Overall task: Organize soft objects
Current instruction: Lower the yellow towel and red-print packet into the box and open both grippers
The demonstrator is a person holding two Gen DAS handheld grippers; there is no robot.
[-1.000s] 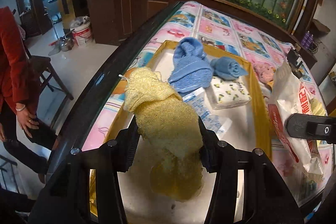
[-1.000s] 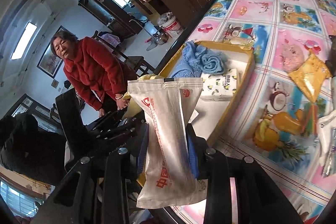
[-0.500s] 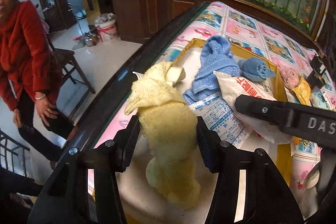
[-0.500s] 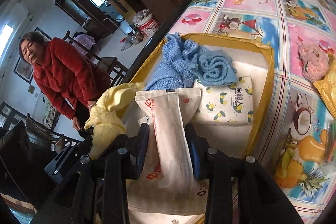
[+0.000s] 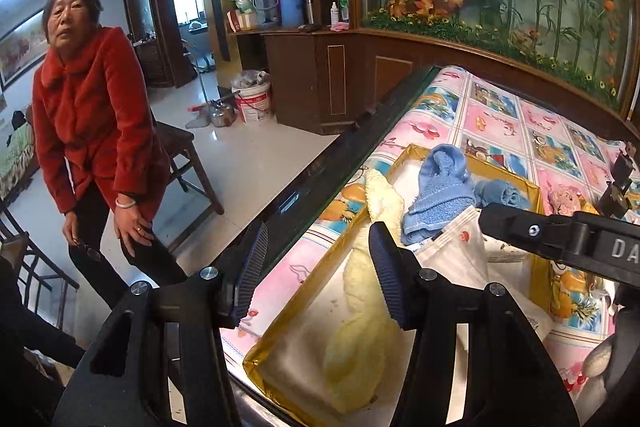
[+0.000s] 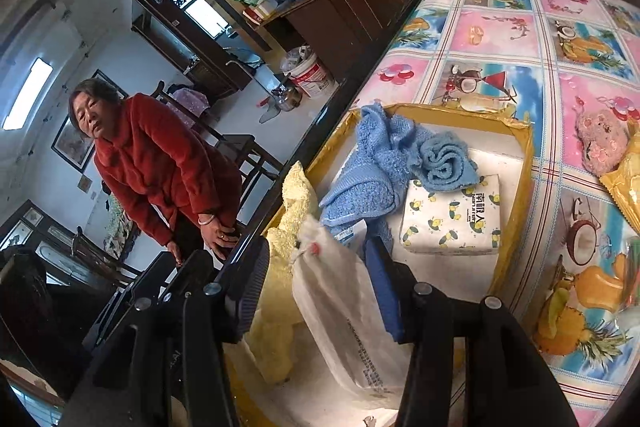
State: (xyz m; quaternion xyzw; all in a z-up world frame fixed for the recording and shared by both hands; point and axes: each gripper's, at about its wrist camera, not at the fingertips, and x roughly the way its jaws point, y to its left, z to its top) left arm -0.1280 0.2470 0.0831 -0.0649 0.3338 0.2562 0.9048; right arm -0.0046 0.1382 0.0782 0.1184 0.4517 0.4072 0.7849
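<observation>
the shallow gold-edged tray (image 6: 524,163) on the fruit-print tablecloth (image 6: 500,39) already holds most of the soft goods: a light blue towel (image 6: 368,179) heaped at the far left, a rolled blue cloth (image 6: 446,163) beside it, a lemon-print tissue pack (image 6: 452,219) partly under that roll, a yellow towel (image 5: 360,339) lying along the near left edge, and a white printed bag (image 6: 344,311) next to it. the left gripper (image 5: 316,267) stands off to the side with its jaws apart and nothing between them; the yellow towel lies free in the tray behind its right finger. the right gripper (image 6: 320,283) is opening, with the white bag between its jaws; the left pad is clear of it, and contact at the right pad cannot be told, so the bag reads as released. still outside the tray, on the cloth to the right, are a pink plush item (image 6: 600,141) and a yellow packet (image 6: 626,183). judged from this layout, the task is well past halfway, with those outliers left to collect.
</observation>
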